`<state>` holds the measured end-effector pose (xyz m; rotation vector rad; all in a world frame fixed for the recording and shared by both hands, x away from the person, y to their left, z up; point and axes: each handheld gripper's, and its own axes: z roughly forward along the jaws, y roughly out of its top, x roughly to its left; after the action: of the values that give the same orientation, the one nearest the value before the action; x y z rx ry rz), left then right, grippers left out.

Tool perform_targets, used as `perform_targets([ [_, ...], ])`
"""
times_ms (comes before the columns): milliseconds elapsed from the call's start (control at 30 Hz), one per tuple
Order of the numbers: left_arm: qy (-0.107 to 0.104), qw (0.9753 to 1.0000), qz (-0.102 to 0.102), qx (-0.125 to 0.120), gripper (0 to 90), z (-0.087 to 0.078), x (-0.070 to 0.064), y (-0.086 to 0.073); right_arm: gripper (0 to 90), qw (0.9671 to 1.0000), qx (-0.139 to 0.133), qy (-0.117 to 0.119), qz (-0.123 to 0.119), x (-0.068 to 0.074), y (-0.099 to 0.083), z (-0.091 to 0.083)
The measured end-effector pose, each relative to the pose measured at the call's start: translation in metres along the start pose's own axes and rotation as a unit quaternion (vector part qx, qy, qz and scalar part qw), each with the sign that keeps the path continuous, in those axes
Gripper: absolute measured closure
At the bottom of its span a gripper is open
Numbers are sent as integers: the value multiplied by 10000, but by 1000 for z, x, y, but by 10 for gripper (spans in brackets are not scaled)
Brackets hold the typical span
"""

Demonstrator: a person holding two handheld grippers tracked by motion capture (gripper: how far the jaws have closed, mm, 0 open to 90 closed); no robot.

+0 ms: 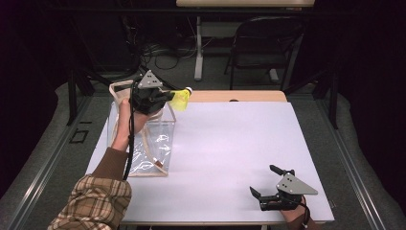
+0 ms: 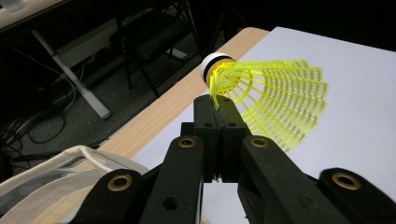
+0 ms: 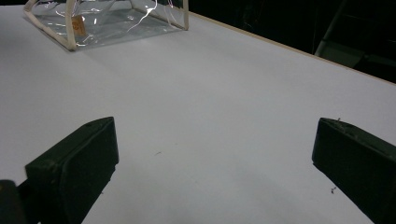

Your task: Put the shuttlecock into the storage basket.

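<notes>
1. Across the white tabletop [image 1: 230, 143], the far-left area carries a clear plastic pouch with cream fabric edging [image 1: 155, 143]; its top looks open, and I cannot make out anything lying inside.
2. Above that pouch's far right corner, the left gripper [image 1: 168, 96] hangs in the air, much nearer the pouch than the other hand.
3. Near the front right edge, the right gripper [image 1: 270, 184] rests low, fingers [image 3: 74, 163] spread wide and grasping nothing, well apart from the pouch.
4. Between the clenched left fingers [image 2: 217, 126] sits a yellow plastic-mesh shuttlecock with a white cork tip [image 2: 271, 95], pinched at the skirt near the cork, long axis roughly level, beside the pouch's mouth rather than over it.
</notes>
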<state>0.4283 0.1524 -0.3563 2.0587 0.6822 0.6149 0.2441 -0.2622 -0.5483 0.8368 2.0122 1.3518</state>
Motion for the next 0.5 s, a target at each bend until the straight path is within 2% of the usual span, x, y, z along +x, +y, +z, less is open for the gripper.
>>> perform_targets([
  [500, 212, 9996, -122, -109, 894, -15, 13, -4, 0, 10000, 16, -10, -9, 0, 0, 0],
])
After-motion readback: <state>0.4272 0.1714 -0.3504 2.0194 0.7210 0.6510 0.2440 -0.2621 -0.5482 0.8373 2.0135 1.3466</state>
